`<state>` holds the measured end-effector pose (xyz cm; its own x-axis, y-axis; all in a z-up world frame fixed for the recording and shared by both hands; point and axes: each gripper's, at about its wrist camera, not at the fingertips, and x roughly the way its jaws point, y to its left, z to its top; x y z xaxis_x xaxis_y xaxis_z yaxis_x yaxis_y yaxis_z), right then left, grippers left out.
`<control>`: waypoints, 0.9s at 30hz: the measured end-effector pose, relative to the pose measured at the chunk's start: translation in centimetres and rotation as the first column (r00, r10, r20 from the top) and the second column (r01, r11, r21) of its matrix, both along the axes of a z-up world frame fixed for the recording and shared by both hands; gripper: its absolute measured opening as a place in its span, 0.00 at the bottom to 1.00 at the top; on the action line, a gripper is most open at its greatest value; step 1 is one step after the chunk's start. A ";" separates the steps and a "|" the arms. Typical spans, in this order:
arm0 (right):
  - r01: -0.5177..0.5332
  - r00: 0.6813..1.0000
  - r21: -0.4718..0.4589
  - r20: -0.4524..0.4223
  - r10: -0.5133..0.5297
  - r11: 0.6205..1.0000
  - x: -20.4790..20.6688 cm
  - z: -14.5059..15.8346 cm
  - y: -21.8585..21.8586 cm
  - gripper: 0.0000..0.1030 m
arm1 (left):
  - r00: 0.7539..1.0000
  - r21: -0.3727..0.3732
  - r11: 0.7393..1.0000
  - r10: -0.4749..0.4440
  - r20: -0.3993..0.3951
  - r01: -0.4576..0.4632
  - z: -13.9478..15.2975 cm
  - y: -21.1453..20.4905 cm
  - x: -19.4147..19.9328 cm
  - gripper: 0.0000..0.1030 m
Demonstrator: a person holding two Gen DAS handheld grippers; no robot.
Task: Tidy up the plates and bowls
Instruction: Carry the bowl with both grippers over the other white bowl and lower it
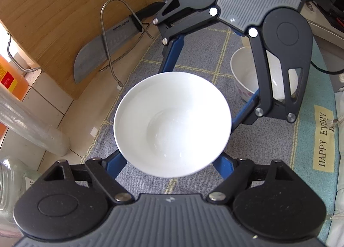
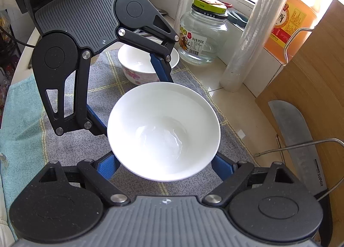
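A plain white bowl (image 1: 173, 124) (image 2: 163, 131) is held above the grey checked cloth (image 1: 200, 53) (image 2: 71, 137). My left gripper (image 1: 172, 161) comes from the near side with its blue fingers against the bowl's sides, its fingertips hidden under the bowl. My right gripper (image 1: 206, 75) faces it from the far side, its blue fingers (image 1: 172, 53) also under the bowl's rim. In the right wrist view my right gripper (image 2: 163, 161) cradles the bowl and the left gripper (image 2: 133, 100) stands opposite. A second white bowl with pink flowers (image 1: 247, 75) (image 2: 146, 64) stands on the cloth behind.
A wooden cutting board (image 1: 64, 17) (image 2: 311, 88) leans on a wire rack with a cleaver (image 1: 107, 42) (image 2: 294, 139). A glass jar (image 2: 204, 36), a roll of plastic film (image 2: 255, 34) (image 1: 25, 122) and an orange oil bottle (image 2: 288, 19) stand at the counter's edge. A teal towel (image 1: 318, 128) lies beside the cloth.
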<state>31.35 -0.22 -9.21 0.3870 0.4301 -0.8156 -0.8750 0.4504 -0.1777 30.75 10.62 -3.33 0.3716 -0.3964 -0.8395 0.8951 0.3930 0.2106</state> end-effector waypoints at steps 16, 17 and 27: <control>0.046 0.998 -0.002 0.047 -0.046 0.999 -5.5 2.4 -2.1 0.91 | 0.997 -0.001 0.999 -0.053 0.049 0.053 2.0 -2.4 -3.8 0.83; 0.054 0.997 -0.004 0.050 -0.053 0.999 -5.8 2.5 -2.4 0.91 | 0.997 -0.003 0.998 -0.060 0.050 0.060 2.1 -2.6 -4.0 0.83; 0.147 0.986 -0.019 0.078 -0.146 0.989 -8.8 3.3 -5.5 0.91 | 0.986 -0.024 0.988 -0.151 0.066 0.153 2.8 -6.0 -4.8 0.83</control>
